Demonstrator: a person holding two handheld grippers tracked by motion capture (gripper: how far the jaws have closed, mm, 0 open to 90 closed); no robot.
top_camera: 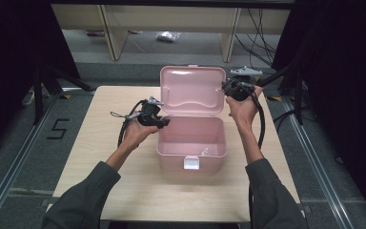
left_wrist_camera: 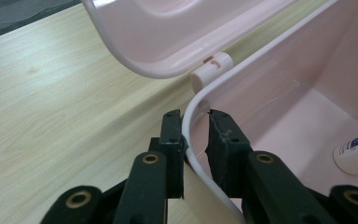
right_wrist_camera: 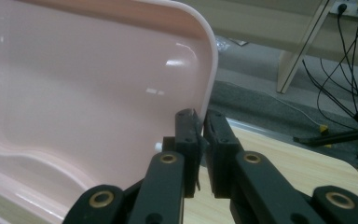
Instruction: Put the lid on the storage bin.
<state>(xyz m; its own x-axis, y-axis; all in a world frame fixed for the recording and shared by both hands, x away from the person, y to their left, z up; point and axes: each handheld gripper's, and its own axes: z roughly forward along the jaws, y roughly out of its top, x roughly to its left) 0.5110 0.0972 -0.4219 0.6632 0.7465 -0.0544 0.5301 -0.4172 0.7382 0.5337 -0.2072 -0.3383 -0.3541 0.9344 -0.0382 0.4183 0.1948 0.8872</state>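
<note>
the box (top_camera: 191, 143) looks like smooth pink plastic, and its raised lid (right_wrist_camera: 98, 93) is glossy enough on the inside to carry bright reflections. the hinge knob (left_wrist_camera: 210, 70) is the same plastic with a duller sheen. the table (top_camera: 124, 191) has a pale wood-grain top, matt and smooth. each gripper's jaws are matt black plastic with brass-coloured metal rivets, as on the left gripper (left_wrist_camera: 196, 140) and the right gripper (right_wrist_camera: 201, 140). the small bottle (left_wrist_camera: 356, 151) in the box looks like shiny white plastic. the person's sleeves (top_camera: 83, 198) are dark matt cloth.
</note>
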